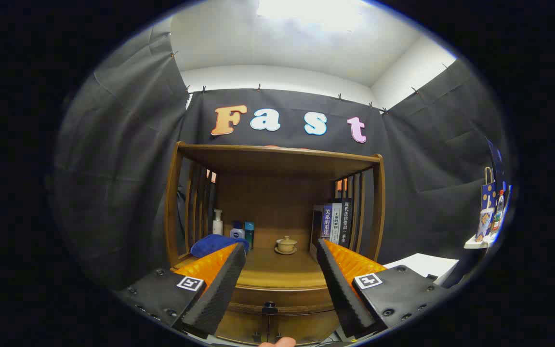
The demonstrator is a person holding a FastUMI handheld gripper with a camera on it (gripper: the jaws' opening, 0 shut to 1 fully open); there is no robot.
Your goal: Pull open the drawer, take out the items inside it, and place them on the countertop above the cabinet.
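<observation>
A wooden cabinet [277, 164] with a shelf roof and slatted sides stands ahead of me. Its countertop [277, 272] lies between and just beyond my fingers. Below the countertop's front edge is the drawer front [282, 301], shut, with a small dark knob [269, 305] low between the fingers. My gripper [281, 253] is open, nothing between its fingers, held above and in front of the knob. A blue cloth [212, 243] lies on the countertop by the left finger. The drawer's inside is hidden.
On the countertop stand a white pump bottle [218, 222], a small blue jar [237, 232], a teal bottle [249, 233], a lidded tea bowl [286, 245] and several books [334, 224]. A white side table [422, 265] and a shelf with bottles [492, 217] lie to the right.
</observation>
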